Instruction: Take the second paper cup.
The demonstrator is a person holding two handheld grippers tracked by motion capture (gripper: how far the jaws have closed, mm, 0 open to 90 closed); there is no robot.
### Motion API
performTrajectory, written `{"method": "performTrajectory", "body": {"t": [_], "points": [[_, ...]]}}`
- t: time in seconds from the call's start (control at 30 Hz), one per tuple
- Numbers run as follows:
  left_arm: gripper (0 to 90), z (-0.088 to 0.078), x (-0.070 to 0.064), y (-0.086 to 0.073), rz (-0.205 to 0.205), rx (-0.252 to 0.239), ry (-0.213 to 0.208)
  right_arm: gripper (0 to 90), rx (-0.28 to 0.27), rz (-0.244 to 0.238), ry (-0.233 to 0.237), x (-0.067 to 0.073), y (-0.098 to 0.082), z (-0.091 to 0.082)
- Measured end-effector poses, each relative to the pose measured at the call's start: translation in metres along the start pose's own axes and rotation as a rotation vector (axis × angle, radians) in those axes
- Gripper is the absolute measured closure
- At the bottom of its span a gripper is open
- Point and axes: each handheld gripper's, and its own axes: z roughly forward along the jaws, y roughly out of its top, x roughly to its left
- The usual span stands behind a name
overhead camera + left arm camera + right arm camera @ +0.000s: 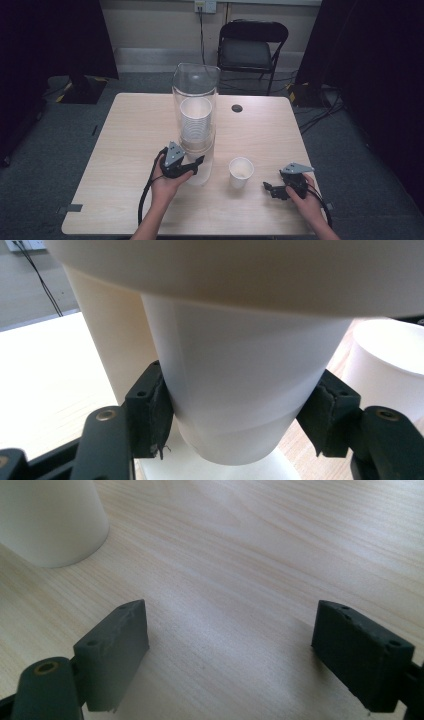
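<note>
A tall clear cup dispenser [196,85] stands mid-table with a stack of white paper cups [195,122] inside. The lowest cup [235,390] pokes out beneath the stack, and my left gripper [200,165] is shut on it, both black pads [150,410] pressing its sides. A single white paper cup [241,172] stands upright on the table to the right; it also appears as the cup [385,355] and the cup [50,520]. My right gripper [269,189] lies low on the table right of that cup, open, with bare wood between the gripper [230,645] jaws.
The light wooden table [130,150] has a black round grommet [237,108] behind the dispenser. A black folding chair [252,45] stands beyond the far edge, with cables on the floor to the right. Dark curtains hang at both sides.
</note>
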Motion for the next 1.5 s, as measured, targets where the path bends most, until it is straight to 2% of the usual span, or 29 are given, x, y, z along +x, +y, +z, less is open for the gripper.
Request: {"method": "performTrajectory", "body": {"t": [0.47, 0.5, 0.53, 0.57, 0.6, 0.63, 0.7, 0.73, 0.8, 0.83, 0.87, 0.9, 0.93, 0.97, 1.03, 1.07, 1.13, 1.23, 1.27, 1.3, 1.37, 1.47, 1.5], "points": [[37.2, 0.001, -0.002, -0.004, -0.013, -0.019, 0.005, 14.6, 0.0, 0.0, 0.0, 0.0, 0.0, 0.0], [37.2, 0.002, -0.003, -0.004, -0.03, 0.02, 0.003, 14.6, 0.0, 0.0, 0.0, 0.0, 0.0, 0.0], [38.0, 0.012, -0.004, -0.022, 0.07, 0.322, 0.013, 14.6, 0.0, 0.001, 0.001, 0.0, 0.0, 0.0], [36.7, 0.014, -0.005, -0.05, 0.02, 0.243, 0.024, 14.4, 0.001, 0.001, 0.002, 0.0, 0.0, 0.0], [36.8, 0.01, -0.004, -0.051, -0.033, 0.241, 0.034, 14.3, 0.001, 0.0, 0.003, 0.0, 0.0, 0.0], [36.9, 0.008, -0.003, -0.052, -0.069, 0.234, 0.013, 14.3, 0.001, 0.0, 0.003, 0.0, 0.0, 0.0], [36.5, 0.006, -0.002, -0.048, -0.038, 0.195, -0.004, 14.2, 0.0, -0.006, 0.006, 0.0, -0.001, -0.001], [36.3, 0.004, 0.0, -0.045, -0.048, 0.189, -0.002, 14.1, 0.0, -0.005, 0.005, 0.0, -0.001, -0.001], [35.9, 0.002, 0.001, -0.044, -0.034, 0.225, -0.034, 14.1, 0.0, -0.005, 0.006, 0.0, -0.001, -0.001], [35.7, 0.002, 0.001, -0.046, -0.033, 0.228, -0.044, 14.1, 0.0, -0.005, 0.005, 0.0, -0.001, -0.001], [35.6, 0.001, 0.0, -0.049, -0.057, 0.231, -0.067, 14.1, 0.0, -0.004, 0.005, 0.0, -0.001, -0.001], [35.4, -0.001, -0.001, -0.051, -0.051, 0.239, -0.081, 14.1, 0.0, -0.003, 0.005, 0.0, -0.001, -0.001], [35.3, -0.001, -0.003, -0.053, -0.059, 0.253, -0.086, 14.0, 0.0, -0.004, 0.005, 0.0, -0.001, -0.001], [35.1, -0.002, -0.005, -0.052, -0.041, 0.258, -0.094, 13.7, 0.001, -0.005, 0.006, 0.0, -0.001, -0.001], [35.0, -0.003, -0.012, -0.051, -0.051, 0.268, -0.116, 13.7, 0.002, -0.004, 0.007, 0.0, 0.0, 0.0], [35.0, -0.003, -0.016, -0.05, -0.026, 0.276, -0.123, 13.7, 0.002, -0.005, 0.007, 0.0, 0.0, -0.001], [34.9, -0.006, -0.023, -0.049, -0.008, 0.29, -0.141, 13.7, 0.0, -0.005, 0.004, 0.0, -0.001, -0.001], [34.6, -0.007, -0.029, -0.05, -0.01, 0.283, -0.161, 13.7, 0.001, -0.002, 0.003, 0.0, -0.001, -0.001], [34.5, -0.008, -0.031, -0.049, 0.01, 0.291, -0.161, 13.7, 0.001, -0.002, 0.002, 0.0, -0.001, -0.001], [34.4, -0.008, -0.034, -0.05, 0.009, 0.289, -0.17, 13.7, 0.001, -0.002, 0.002, 0.0, -0.001, -0.001], [34.4, -0.007, -0.04, -0.049, 0.034, 0.287, -0.191, 13.7, 0.001, -0.002, 0.002, 0.0, -0.001, -0.001], [34.2, -0.003, -0.054, -0.049, 0.062, 0.291, -0.235, 13.4, 0.0, -0.003, 0.003, 0.0, -0.001, -0.001], [34.1, -0.001, -0.058, -0.049, 0.083, 0.296, -0.25, 13.2, 0.001, -0.002, 0.003, 0.0, -0.001, 0.0]]}}
